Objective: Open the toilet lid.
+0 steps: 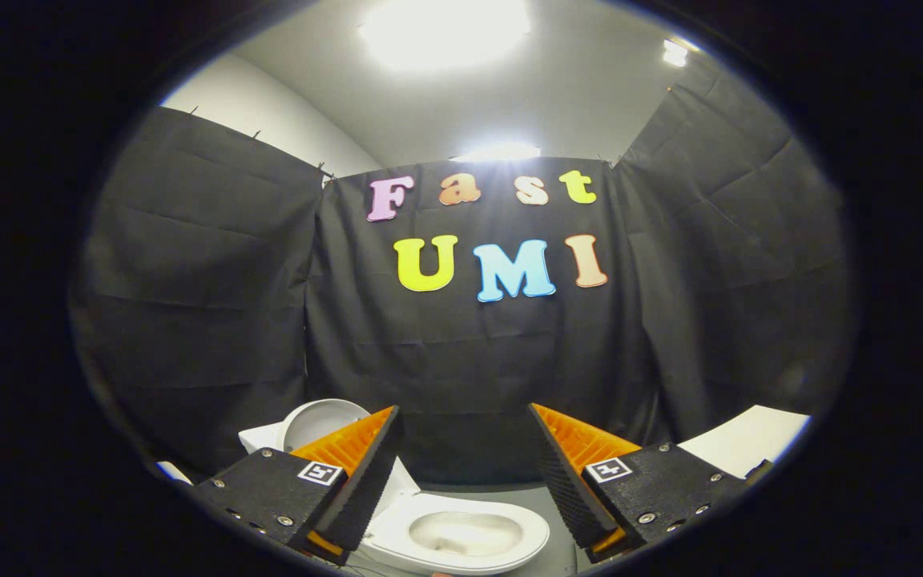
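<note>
One gripper (465,473), fingers spread wide, holding nothing. White ceramic toilet (461,537) low between fingers, just ahead; its round white plastic lid (317,421) already upright behind left finger. Bowl long axis runs left-right.

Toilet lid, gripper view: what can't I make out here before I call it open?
- Toilet lid: stands raised behind the bowl, but the left finger covers its lower part and hinge, so what it leans on is unclear.
- Bowl: the near rim is cut off by the picture's edge.
- White surface beyond the right finger: partly cut off, so its identity is unclear.
- Gripper: jaws spread apart, holding nothing.
</note>
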